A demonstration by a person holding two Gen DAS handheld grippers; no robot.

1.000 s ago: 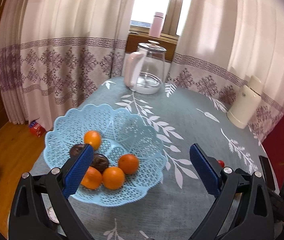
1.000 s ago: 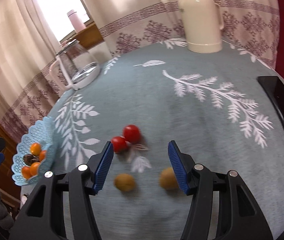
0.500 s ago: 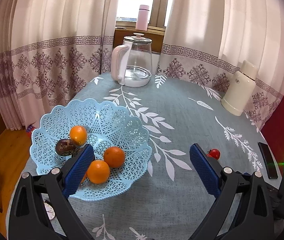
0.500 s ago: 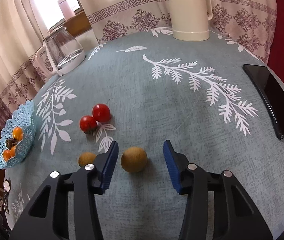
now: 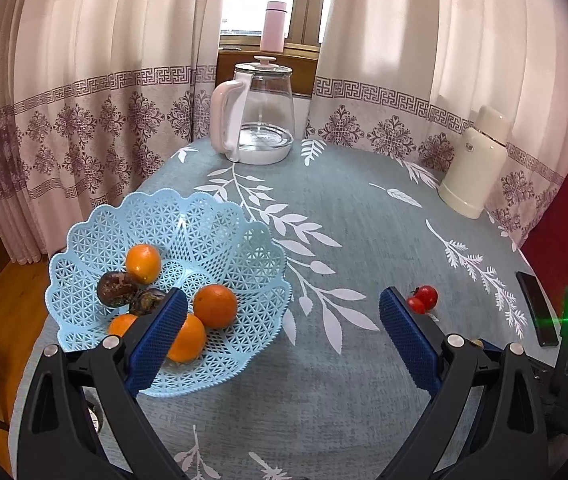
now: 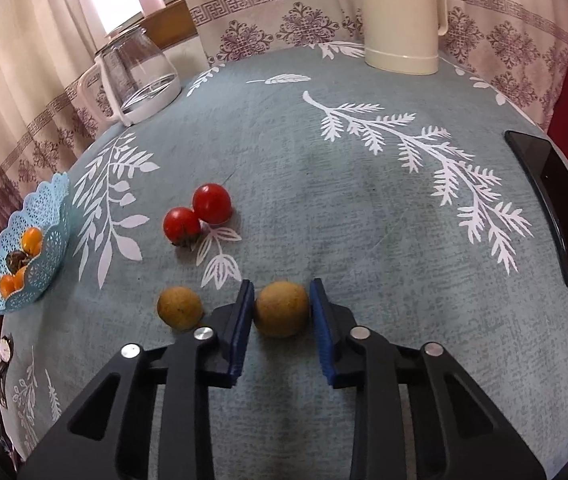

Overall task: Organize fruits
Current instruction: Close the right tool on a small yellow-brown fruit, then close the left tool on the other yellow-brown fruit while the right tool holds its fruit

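Tomatoes [image 6: 197,214] and second brown fruit [image 6: 179,307] are seen nearby; brown fruit [image 6: 281,309] is bracketed by right gripper [image 6: 279,308] pads, contact unclear; left gripper [image 5: 284,340] is held wide.

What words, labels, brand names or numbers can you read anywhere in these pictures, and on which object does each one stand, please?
None can be read.
The cream thermos bears a small dark mark near its shoulder, too small to read.
The wristwatch at the table edge shows a dial, too small and blurred to read.
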